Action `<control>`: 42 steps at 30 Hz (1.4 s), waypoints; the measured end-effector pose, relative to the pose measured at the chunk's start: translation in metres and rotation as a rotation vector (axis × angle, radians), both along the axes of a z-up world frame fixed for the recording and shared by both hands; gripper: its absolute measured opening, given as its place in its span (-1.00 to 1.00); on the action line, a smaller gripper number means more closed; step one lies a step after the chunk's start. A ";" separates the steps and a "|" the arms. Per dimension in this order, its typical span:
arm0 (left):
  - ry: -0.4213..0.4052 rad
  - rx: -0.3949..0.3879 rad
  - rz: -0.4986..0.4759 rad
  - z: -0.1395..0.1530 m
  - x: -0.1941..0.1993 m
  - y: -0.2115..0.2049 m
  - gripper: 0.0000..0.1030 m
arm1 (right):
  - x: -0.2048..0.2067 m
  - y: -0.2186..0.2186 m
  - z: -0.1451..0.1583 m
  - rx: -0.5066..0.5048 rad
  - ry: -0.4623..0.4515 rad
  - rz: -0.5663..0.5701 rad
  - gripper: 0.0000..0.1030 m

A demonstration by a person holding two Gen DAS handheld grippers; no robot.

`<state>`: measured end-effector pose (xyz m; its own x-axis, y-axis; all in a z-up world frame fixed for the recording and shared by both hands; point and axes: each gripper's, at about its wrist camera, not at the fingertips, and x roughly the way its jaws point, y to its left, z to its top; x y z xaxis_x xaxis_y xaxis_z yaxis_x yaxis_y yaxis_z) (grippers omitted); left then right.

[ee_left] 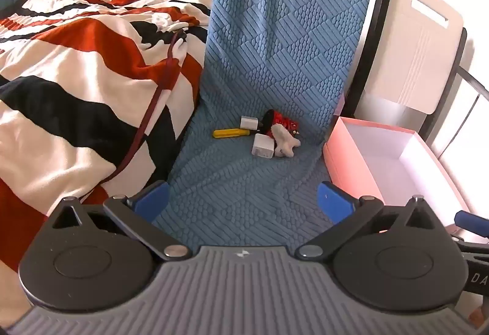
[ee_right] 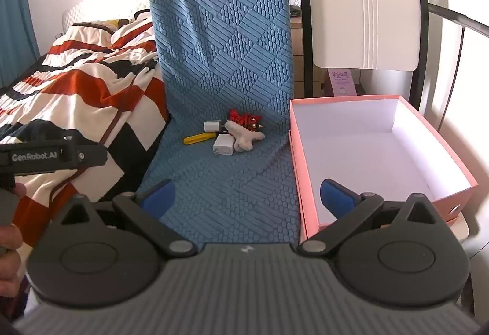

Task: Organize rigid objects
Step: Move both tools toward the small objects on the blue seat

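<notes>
Crowding seat-back, objects (ee_left: 259, 133) leave blue seat (ee_left: 244, 182) front clear.

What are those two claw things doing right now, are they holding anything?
Left gripper: jaws wide open, holding nothing, above the blue chair cover.
Right gripper: jaws wide open, holding nothing, beside the pink box.

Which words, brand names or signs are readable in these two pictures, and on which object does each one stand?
"GenRobot.AI": on the black body of the left gripper, seen in the right wrist view.
"DA": cut-off letters on a black part at the right edge of the left wrist view.
Purple card behind the white chair: printed characters, too small to read.
Small logo mark on the grey gripper body: no letters.
</notes>
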<state>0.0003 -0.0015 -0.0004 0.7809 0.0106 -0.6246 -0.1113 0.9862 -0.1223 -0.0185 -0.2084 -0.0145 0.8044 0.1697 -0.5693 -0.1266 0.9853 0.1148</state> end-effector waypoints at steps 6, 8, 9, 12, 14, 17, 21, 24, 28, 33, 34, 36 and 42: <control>0.011 -0.014 -0.001 0.001 -0.002 -0.002 1.00 | 0.001 -0.001 -0.001 0.009 0.010 -0.005 1.00; 0.005 -0.012 0.003 0.004 -0.004 -0.003 1.00 | 0.001 -0.001 0.000 0.006 0.012 0.003 1.00; 0.004 -0.013 0.002 0.006 -0.005 -0.004 1.00 | 0.001 0.000 0.001 0.000 0.017 0.006 1.00; 0.018 -0.024 0.005 0.009 -0.001 -0.002 1.00 | 0.000 0.000 0.000 -0.003 0.023 0.014 1.00; -0.002 -0.047 0.003 0.013 -0.005 -0.002 1.00 | -0.002 -0.001 0.002 -0.009 0.025 0.015 1.00; 0.014 -0.055 0.023 0.010 -0.012 -0.002 1.00 | -0.007 -0.002 0.003 -0.006 0.023 0.011 1.00; 0.000 -0.055 0.025 0.014 -0.022 -0.005 1.00 | -0.016 -0.005 0.002 -0.023 0.013 0.001 1.00; -0.020 -0.036 0.033 0.019 -0.028 -0.005 1.00 | -0.018 -0.009 0.004 -0.022 0.017 -0.004 1.00; -0.036 -0.035 0.044 0.028 -0.031 -0.002 1.00 | -0.022 -0.011 0.009 -0.033 0.018 0.008 1.00; -0.029 -0.035 0.054 0.030 -0.037 0.002 1.00 | -0.024 -0.010 0.015 -0.027 0.014 0.017 1.00; -0.024 -0.034 0.057 0.030 -0.037 0.002 1.00 | -0.024 -0.010 0.017 -0.025 0.017 0.018 1.00; -0.020 -0.033 0.056 0.030 -0.040 0.003 1.00 | -0.025 -0.009 0.019 -0.010 0.016 0.023 1.00; 0.002 -0.044 0.063 0.032 -0.048 0.013 1.00 | -0.030 0.001 0.022 -0.014 -0.001 0.063 1.00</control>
<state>-0.0475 0.0117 0.0311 0.7783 0.0318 -0.6270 -0.1728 0.9710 -0.1652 -0.0482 -0.2077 0.0073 0.7928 0.2124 -0.5713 -0.1888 0.9768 0.1012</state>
